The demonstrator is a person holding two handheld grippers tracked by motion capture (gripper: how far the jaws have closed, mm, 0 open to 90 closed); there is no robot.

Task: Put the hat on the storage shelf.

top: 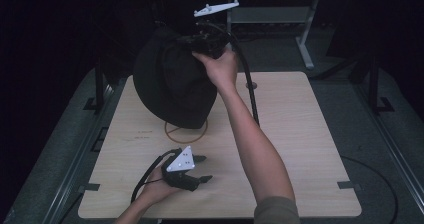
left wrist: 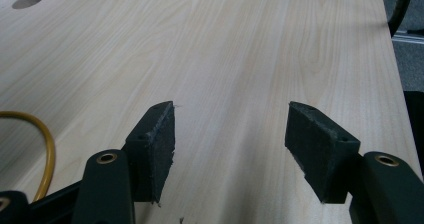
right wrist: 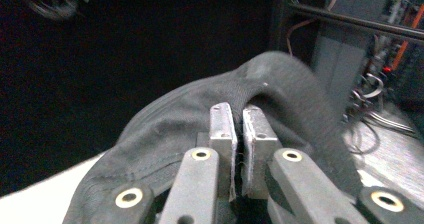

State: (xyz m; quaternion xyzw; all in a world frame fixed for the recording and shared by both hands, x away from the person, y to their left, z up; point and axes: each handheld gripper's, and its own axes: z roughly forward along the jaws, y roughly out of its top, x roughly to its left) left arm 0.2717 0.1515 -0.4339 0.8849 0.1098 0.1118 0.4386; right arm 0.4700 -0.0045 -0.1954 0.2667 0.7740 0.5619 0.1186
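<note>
Hanging above the bench (top: 300,134), a black fabric hat (top: 170,84) is pinched at its edge by the right hand-held gripper (right wrist: 239,129), while the left hand-held gripper (top: 200,168) is rested wide and empty.

From my remote seat, I see a pale wooden tabletop (top: 300,134) with rounded corners. A thin ring mark (top: 186,132) is drawn on it, nearer the left edge than the right (a line crosses it). A small round hole (top: 251,85) sits close to the far edge. Past that edge stands a grey table frame (top: 300,29) on dark floor. Black brackets (top: 348,185) grip the near corners.
</note>
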